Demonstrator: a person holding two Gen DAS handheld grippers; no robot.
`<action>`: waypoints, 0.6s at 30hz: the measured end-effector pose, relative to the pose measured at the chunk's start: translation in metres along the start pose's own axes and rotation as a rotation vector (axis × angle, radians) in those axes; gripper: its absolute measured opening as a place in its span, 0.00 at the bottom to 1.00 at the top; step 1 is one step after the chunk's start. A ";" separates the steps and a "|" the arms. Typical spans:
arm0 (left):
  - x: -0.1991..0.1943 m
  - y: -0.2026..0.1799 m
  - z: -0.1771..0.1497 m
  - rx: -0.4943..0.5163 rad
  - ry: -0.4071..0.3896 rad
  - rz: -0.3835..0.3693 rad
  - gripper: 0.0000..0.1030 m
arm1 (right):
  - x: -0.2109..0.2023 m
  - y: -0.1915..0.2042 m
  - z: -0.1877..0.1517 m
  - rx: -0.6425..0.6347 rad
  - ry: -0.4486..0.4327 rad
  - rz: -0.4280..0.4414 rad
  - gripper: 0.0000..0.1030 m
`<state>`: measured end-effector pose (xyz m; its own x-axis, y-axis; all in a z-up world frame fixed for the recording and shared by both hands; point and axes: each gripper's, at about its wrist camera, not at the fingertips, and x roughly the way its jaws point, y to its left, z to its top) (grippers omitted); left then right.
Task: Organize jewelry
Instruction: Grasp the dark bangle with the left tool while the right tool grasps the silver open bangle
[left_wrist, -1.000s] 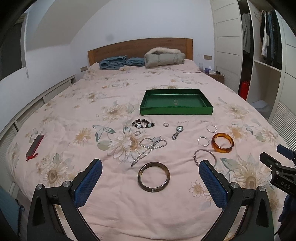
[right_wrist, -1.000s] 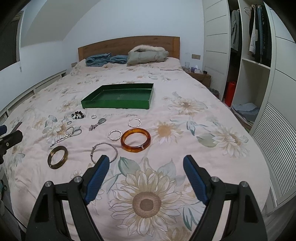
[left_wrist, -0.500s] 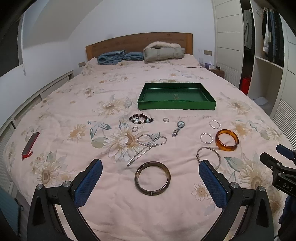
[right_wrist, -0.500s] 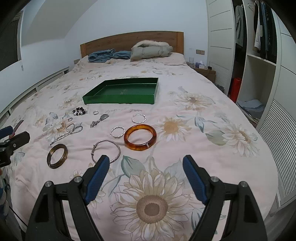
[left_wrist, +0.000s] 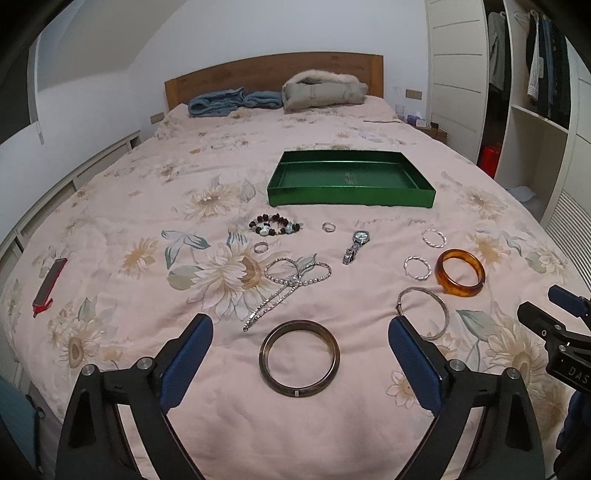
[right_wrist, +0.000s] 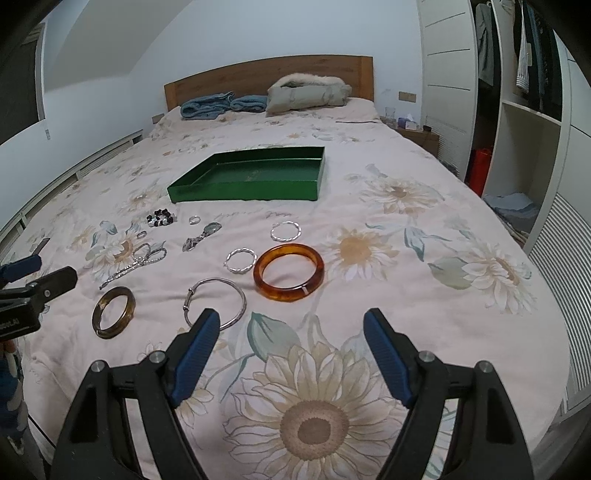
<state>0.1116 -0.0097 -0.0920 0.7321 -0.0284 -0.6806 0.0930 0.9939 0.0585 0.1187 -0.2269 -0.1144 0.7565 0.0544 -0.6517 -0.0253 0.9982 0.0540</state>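
Jewelry lies scattered on a floral bedspread before an empty green tray, both grippers hovering with fingers apart.

The left gripper (left_wrist: 299, 332) has just been narrowing its fingers a little, nothing between them; the dark bangle (left_wrist: 299, 358) lies flat on the bed (left_wrist: 110, 369) below the gap. The right gripper (right_wrist: 290, 328) has its fingers spread wide over bare spread, the thin silver bangle (right_wrist: 216, 302) just beside its left finger. The amber bangle (right_wrist: 289, 272), two twisted silver hoops, a watch (left_wrist: 356, 245), a beaded bracelet (left_wrist: 273, 226), small rings and a pearl strand (left_wrist: 291, 280) lie apart from one another. The green tray (left_wrist: 351, 195) sits beyond them, mid-bed. A red phone (left_wrist: 50, 282) lies near the bed's left edge. The right side of the spread is open. Faint script on the spread is unreadable.
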 end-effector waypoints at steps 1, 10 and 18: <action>0.002 0.000 0.000 0.000 0.005 0.000 0.90 | 0.002 0.000 0.000 0.000 0.003 0.004 0.75; 0.021 0.008 -0.002 -0.011 0.047 -0.025 0.74 | 0.019 0.006 0.001 -0.001 0.043 0.060 0.58; 0.054 0.037 -0.017 -0.073 0.163 -0.106 0.56 | 0.048 0.013 -0.001 0.020 0.149 0.190 0.33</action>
<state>0.1428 0.0277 -0.1388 0.6015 -0.1219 -0.7895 0.1108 0.9915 -0.0687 0.1543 -0.2111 -0.1460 0.6348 0.2455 -0.7326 -0.1440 0.9692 0.2000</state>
